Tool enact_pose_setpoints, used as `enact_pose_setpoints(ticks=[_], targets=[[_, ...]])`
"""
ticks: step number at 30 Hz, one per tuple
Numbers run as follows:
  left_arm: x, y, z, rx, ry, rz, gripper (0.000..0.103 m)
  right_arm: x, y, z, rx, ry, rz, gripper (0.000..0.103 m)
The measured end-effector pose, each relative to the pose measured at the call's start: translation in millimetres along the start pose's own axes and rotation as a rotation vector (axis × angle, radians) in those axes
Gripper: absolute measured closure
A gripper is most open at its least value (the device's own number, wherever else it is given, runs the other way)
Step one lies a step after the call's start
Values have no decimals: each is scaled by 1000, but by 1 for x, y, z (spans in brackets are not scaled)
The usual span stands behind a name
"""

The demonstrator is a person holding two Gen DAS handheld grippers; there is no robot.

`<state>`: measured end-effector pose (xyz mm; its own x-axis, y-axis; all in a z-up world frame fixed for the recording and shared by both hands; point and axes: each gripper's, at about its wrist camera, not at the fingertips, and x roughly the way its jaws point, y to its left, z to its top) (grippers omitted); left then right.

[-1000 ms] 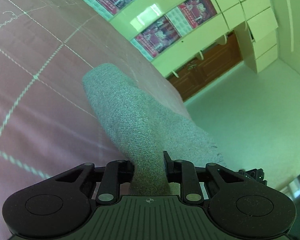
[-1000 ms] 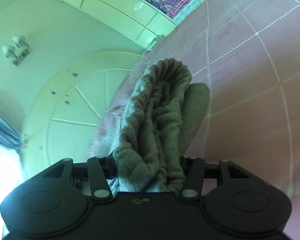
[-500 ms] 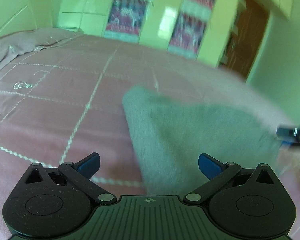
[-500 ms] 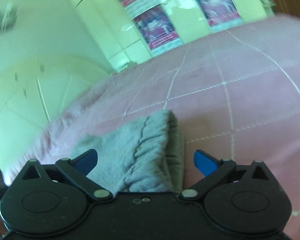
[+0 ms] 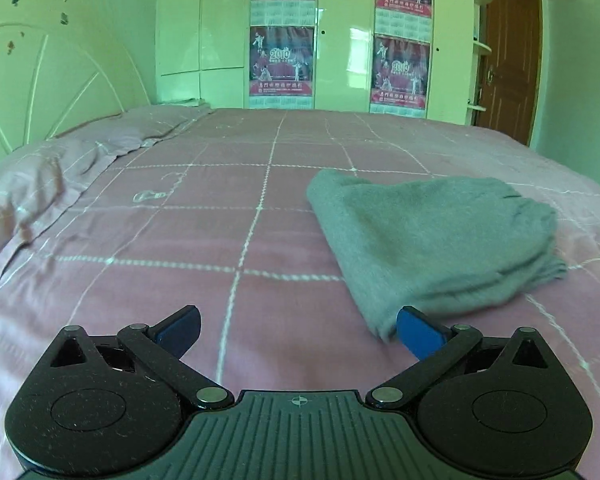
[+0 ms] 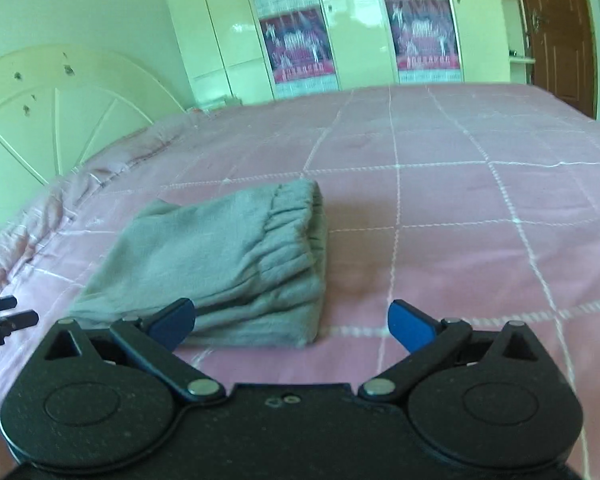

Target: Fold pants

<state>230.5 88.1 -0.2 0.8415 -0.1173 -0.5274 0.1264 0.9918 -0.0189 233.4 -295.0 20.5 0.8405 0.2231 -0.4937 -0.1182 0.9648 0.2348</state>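
Observation:
The grey pants (image 5: 432,240) lie folded into a compact stack on the pink checked bedspread (image 5: 204,240). In the left wrist view they sit ahead and to the right, and my left gripper (image 5: 298,330) stands wide open with only bedspread between its blue pads; the stack's near corner lies just beside the right pad. In the right wrist view the pants (image 6: 228,256) show their elastic waistband on top, ahead and to the left. My right gripper (image 6: 292,324) is wide open, drawn back from the stack, its left pad in front of the near edge.
A cream headboard (image 5: 40,88) and rumpled pillow area (image 5: 32,184) lie to the left. Wardrobe doors with red posters (image 5: 282,60) stand beyond the bed, a brown door (image 5: 508,52) at the right. The left gripper's tips (image 6: 4,314) show at the right view's left edge.
Both grippers let go of the pants and opened wide. Both pulled back and levelled out, leaving the folded stack lying on the bed.

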Motion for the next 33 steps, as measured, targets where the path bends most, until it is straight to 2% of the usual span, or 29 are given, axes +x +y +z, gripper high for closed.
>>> enact_pose_setpoints(ticks=[3,5,8,11,15,18,20,22,25,28,33], targets=[[-30,-6,-11,-42,-15,-3,0,-49,8,-18,23,-95,-43,6],[-54,-15,-23,-65,-54,-13,0,-76,19,-30,31,-143,-61,6],[-84,-37,-41,-34,-125,6,0,-110,37,-49,-7,-199,-129,6],[-110,-58,-51,10,-173,-3,0,-129,59,-70,-56,-214,-173,6],[-139,-83,-62,42,-199,-41,0,-143,80,-92,-131,-208,-183,6],[-158,-91,-77,22,-245,-67,0,-143,91,-101,-178,-178,-181,6],[-163,-92,-88,-18,-237,-86,0,-140,94,-107,-169,-146,-173,6],[-157,-92,-99,-39,-192,-94,0,-137,98,-112,-173,-131,-171,6],[-148,-92,-106,-32,-139,-69,0,-135,101,-118,-202,-124,-175,6],[-147,-93,-107,-27,-137,-59,0,-141,97,-119,-148,-149,-162,6],[-148,-97,-107,-3,-147,-61,0,-141,96,-120,-154,-150,-157,6]])
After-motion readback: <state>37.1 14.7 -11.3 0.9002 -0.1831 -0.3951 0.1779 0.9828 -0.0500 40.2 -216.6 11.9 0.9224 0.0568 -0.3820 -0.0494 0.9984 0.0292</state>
